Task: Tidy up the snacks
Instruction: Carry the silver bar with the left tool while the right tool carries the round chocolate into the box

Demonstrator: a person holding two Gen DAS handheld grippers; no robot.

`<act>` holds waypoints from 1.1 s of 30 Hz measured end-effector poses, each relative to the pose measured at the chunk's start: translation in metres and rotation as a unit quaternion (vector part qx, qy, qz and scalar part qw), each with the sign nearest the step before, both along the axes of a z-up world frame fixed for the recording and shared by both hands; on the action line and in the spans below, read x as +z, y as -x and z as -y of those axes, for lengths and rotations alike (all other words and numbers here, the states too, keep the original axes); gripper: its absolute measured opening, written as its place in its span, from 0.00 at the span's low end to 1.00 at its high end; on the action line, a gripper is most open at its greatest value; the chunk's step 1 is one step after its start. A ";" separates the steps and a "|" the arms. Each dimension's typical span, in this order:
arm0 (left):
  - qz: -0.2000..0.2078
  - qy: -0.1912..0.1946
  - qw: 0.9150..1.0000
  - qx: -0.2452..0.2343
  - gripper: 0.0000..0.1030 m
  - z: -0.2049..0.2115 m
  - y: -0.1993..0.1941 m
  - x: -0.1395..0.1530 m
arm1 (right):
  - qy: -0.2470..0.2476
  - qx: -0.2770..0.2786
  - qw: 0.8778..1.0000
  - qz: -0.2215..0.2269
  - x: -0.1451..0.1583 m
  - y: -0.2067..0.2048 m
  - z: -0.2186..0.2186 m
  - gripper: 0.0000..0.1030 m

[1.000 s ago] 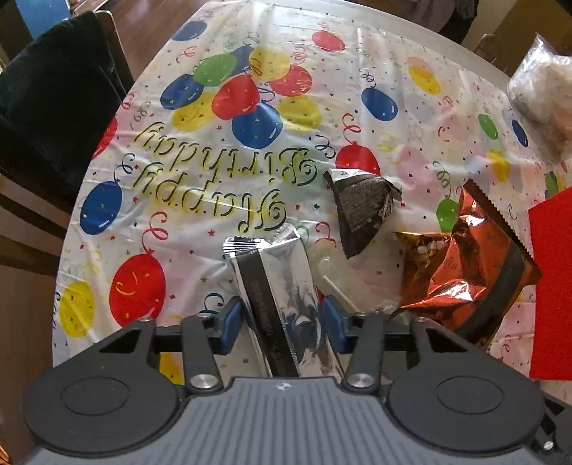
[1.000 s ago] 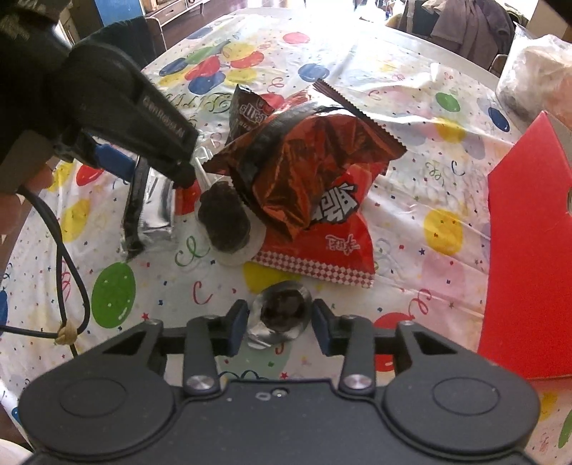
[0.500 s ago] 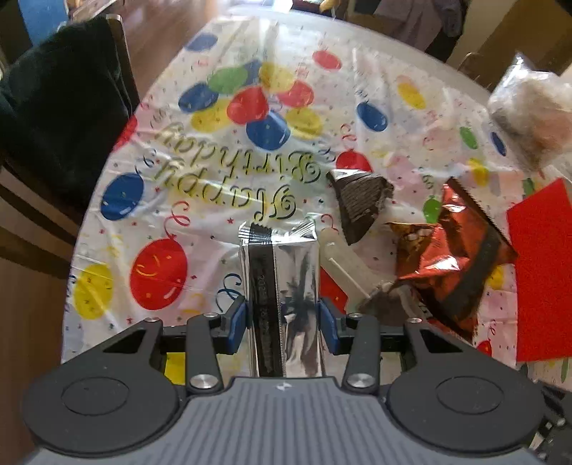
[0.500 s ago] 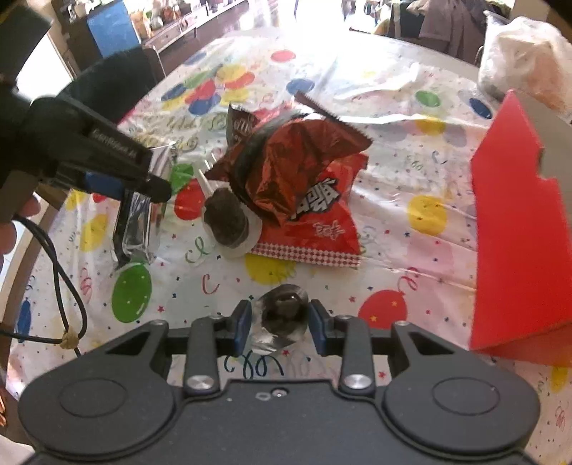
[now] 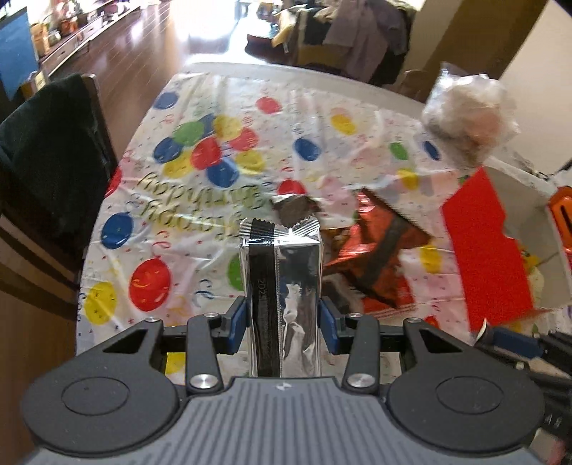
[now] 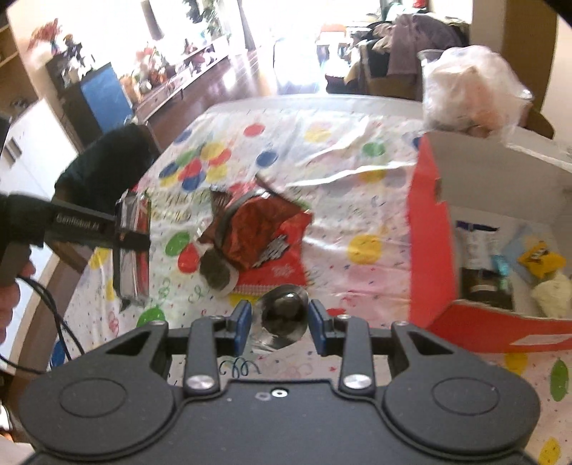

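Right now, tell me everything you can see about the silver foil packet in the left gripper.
The silver foil packet is a long, shiny wrapper with crimped, zigzag ends and a black stripe down its length carrying small print. It looks like crinkled metallic film, sealed and unopened. It is pinched between the blue pads of the left gripper, lifted clear above the balloon tablecloth, its far end tipped away from the camera. Nothing else touches it.

A balloon-print birthday tablecloth (image 5: 221, 118) covers the bench. Left of it there's a chair draped in dark fabric (image 5: 46, 143), and beyond its far edge, piled clothes (image 6: 411, 32).
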State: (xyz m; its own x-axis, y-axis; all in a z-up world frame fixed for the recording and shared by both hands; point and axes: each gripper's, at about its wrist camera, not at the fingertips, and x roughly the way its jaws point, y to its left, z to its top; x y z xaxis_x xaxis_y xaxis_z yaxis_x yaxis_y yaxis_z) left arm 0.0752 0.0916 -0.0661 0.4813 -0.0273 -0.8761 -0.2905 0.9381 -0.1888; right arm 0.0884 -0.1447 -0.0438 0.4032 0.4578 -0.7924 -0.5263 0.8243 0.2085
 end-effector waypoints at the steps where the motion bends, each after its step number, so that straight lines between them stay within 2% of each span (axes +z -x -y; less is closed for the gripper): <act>1: 0.002 0.000 1.000 -0.006 0.41 0.005 0.000 0.004 | -0.004 -0.006 1.000 0.003 0.003 -0.001 0.005 0.32; 15: 0.055 0.001 0.993 -0.104 0.41 0.108 -0.026 0.054 | -0.029 -0.066 0.996 0.054 0.037 -0.029 0.093 0.32; 27: 0.060 0.009 0.986 -0.153 0.41 0.200 -0.074 0.070 | -0.015 -0.097 0.993 0.064 0.038 -0.066 0.171 0.32; 33: 0.052 0.006 0.984 -0.169 0.41 0.240 -0.101 0.068 | 0.001 -0.109 0.992 0.066 0.031 -0.090 0.207 0.32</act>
